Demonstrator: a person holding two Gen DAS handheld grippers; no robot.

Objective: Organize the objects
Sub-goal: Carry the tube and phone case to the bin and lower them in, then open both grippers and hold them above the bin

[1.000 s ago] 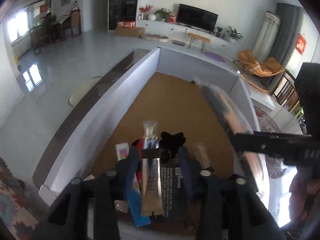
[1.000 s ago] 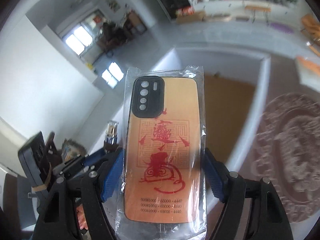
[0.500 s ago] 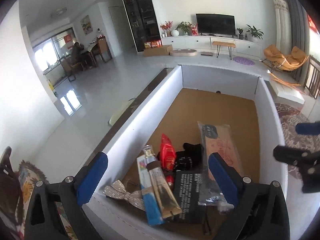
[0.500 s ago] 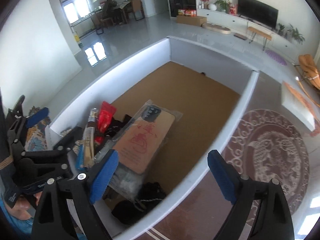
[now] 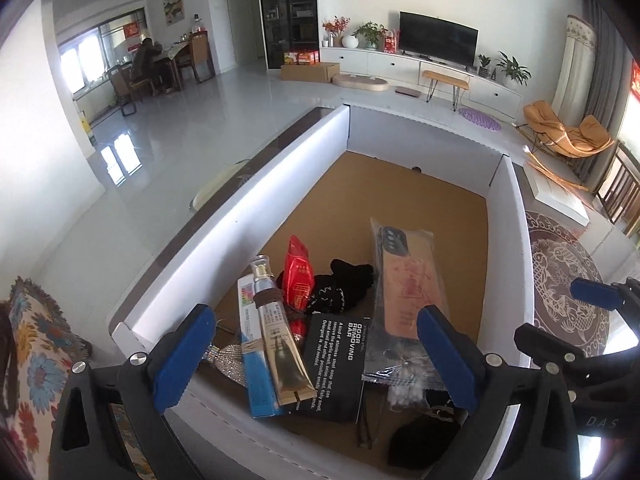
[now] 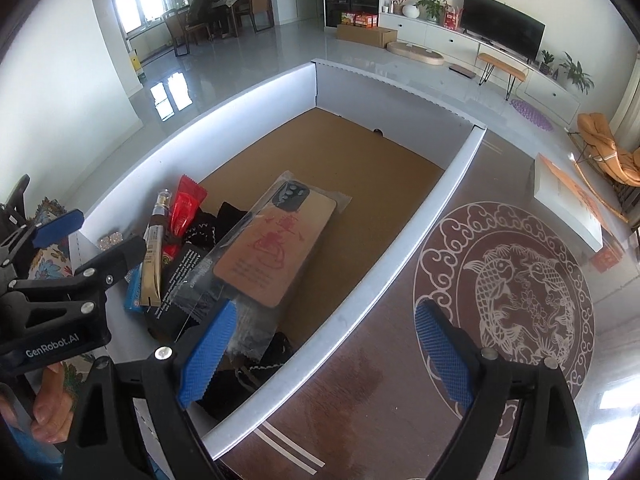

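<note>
Left gripper [image 5: 316, 356] is hovering at the bottom of the left wrist view, jaws spread wide, nothing between the blue pads [image 5: 180, 356]. Right gripper [image 6: 324, 354] is sitting at the bottom of the right wrist view, jaws also wide apart and gripping nothing; its left pad is hanging over the box [image 5: 304, 168], its right pad over the dark tabletop [image 6: 360, 384].

Just beyond the left gripper, things are lying heaped in the near end of the white-walled box: a gold tube [image 5: 278, 336] resting on a blue carton [image 5: 256, 376], a black card [image 5: 338, 364], a red packet [image 5: 298, 276] and a black cloth [image 5: 344, 284]. The phone case [image 5: 408, 284], in clear wrap, is lying tilted on this heap, right of centre.

Farther up the frame, the brown box floor is lying bare.
</note>
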